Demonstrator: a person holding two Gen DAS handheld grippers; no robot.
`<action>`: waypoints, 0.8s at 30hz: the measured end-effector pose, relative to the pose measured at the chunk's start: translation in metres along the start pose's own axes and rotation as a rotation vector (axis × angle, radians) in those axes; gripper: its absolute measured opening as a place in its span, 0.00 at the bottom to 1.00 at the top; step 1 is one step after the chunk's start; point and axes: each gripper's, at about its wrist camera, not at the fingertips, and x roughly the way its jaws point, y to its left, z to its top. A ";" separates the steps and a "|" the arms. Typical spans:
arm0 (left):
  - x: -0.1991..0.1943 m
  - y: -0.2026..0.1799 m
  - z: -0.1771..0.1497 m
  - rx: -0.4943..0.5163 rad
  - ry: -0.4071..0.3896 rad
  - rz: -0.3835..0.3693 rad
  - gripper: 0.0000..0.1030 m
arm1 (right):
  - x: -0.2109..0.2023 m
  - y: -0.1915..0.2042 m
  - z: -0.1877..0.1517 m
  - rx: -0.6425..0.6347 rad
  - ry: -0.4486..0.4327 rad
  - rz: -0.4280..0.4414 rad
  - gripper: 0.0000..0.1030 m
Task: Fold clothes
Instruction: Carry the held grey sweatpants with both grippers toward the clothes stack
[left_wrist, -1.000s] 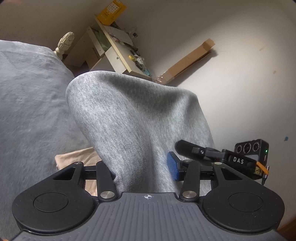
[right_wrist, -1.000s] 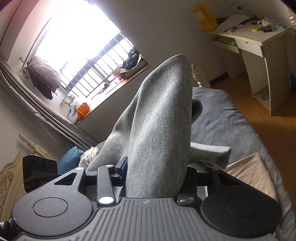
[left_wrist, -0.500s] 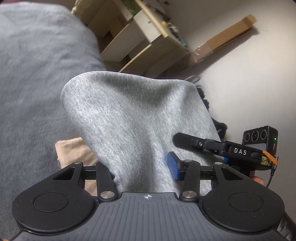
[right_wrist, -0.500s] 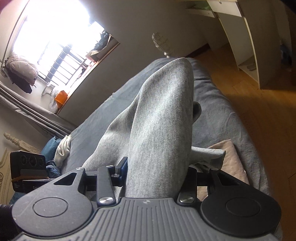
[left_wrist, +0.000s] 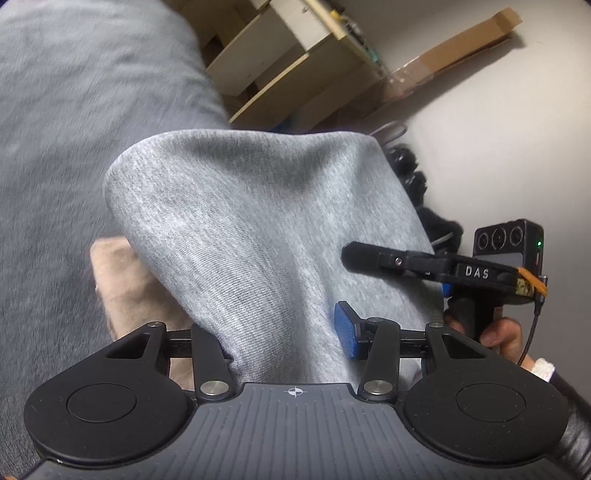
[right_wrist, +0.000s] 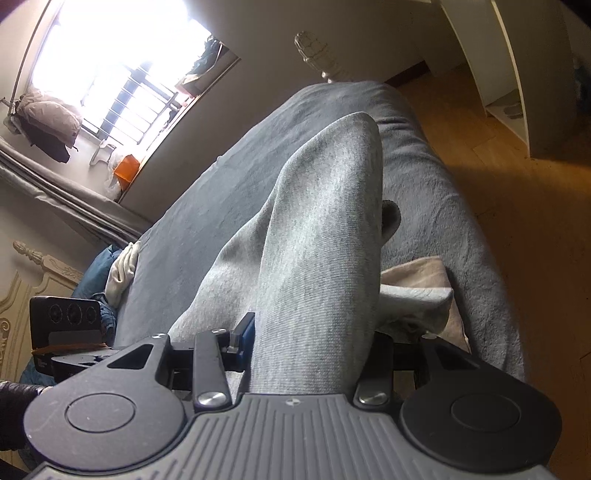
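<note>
Now mid-fold: left gripper (left_wrist: 284, 334) and right gripper (right_wrist: 314, 332) each clenched on the grey garment (left_wrist: 251, 229), draped up frame centre above the bed (right_wrist: 229, 177); next, I judge, lay it flat, edges aligned, near the beige cloth (right_wrist: 424, 273).

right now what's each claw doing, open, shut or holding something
Left claw: shut on the grey garment.
Right claw: shut on the same grey garment.
</note>
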 end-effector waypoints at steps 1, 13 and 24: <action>0.006 0.005 -0.005 0.004 0.015 0.017 0.44 | 0.007 -0.006 -0.005 0.007 0.009 -0.002 0.45; -0.018 -0.008 -0.020 0.131 0.025 -0.006 0.44 | 0.001 -0.023 -0.032 0.033 -0.079 0.088 0.45; -0.027 0.006 -0.022 0.112 0.040 0.013 0.44 | 0.010 -0.033 -0.039 0.064 -0.086 0.123 0.45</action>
